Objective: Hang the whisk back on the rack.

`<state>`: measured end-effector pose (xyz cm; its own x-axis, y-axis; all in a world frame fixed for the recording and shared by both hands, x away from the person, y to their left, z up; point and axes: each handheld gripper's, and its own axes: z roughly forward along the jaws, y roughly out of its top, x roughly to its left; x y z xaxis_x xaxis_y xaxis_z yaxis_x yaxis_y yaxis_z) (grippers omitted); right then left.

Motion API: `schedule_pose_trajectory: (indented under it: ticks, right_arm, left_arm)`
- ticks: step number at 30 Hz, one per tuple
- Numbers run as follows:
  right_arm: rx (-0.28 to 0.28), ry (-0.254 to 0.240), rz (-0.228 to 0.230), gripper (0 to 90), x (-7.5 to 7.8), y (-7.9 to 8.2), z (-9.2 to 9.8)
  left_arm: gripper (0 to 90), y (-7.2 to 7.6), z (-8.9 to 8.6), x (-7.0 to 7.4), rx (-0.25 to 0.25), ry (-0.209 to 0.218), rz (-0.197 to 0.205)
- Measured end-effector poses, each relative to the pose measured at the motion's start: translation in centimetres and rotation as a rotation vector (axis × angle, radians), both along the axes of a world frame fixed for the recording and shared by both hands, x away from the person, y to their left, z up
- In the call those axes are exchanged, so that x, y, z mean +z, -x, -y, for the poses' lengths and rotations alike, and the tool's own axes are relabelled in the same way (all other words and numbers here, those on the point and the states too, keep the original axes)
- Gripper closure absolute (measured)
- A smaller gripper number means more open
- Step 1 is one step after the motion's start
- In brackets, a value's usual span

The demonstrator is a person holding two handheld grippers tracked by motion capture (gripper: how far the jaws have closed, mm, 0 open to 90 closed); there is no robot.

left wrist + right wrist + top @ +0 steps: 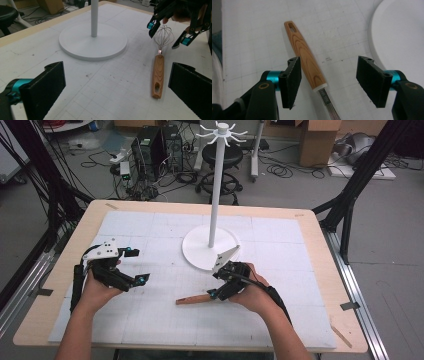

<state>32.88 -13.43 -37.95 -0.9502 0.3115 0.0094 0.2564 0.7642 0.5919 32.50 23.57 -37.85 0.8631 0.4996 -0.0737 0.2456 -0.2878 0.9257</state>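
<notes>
whisk point(159, 66) lying flat on worktop point(165, 320) near stand base point(93, 43) | judged light, rigid wooden handle, springy wires | right tool point(327, 82) jaws apart astride handle–wire junction, nothing clamped | left tool point(136, 266) held apart, idle

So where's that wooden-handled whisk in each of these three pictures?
High view: the whisk lies on the white mat in the lower middle, its wire end under the right gripper.
Left gripper view: right of centre, handle towards the camera, wire head between the far gripper's jaws.
Right gripper view: centre, running from the upper left down between the jaws, not clamped.
Shared landmark: the white stand's round base, close to the whisk in all three views.
</notes>
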Motion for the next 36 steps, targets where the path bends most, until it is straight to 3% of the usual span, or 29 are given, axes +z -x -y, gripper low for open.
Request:
schedule_pose_trajectory:
  ticks: [4, 7, 10, 17, 27, 36]
  right_arm:
    - [0.026, 0.046, -0.027, 37.7, -0.8, -0.1, -0.7]
    - [0.032, 0.123, -0.076, 38.8, -1.6, -0.2, -1.4]
    - [0.04, 0.161, -0.097, 39.6, -2.3, -0.3, -1.9]
    - [0.048, 0.178, -0.107, 43.4, -2.8, -0.4, -2.5]
    - [0.05, 0.225, -0.147, 57.0, -3.4, -0.5, -3.1]
    - [0.056, 0.246, -0.117, 58.6, -3.3, -0.1, -3.3]
  left_arm:
    - [1.7, 0.0, 0.1, -0.1, 0.0, -0.002, -0.003]
    - [1.6, -0.1, 0.1, -0.1, -0.002, -0.005, -0.006]
    - [1.7, -0.1, 0.1, -0.1, -0.001, -0.006, -0.005]
    - [1.7, -0.1, 0.1, -0.1, -0.001, -0.006, -0.006]
    - [1.6, -0.1, 0.3, -0.2, -0.003, -0.013, -0.01]
    - [1.6, -0.1, 0.3, -0.3, -0.003, -0.012, -0.012]
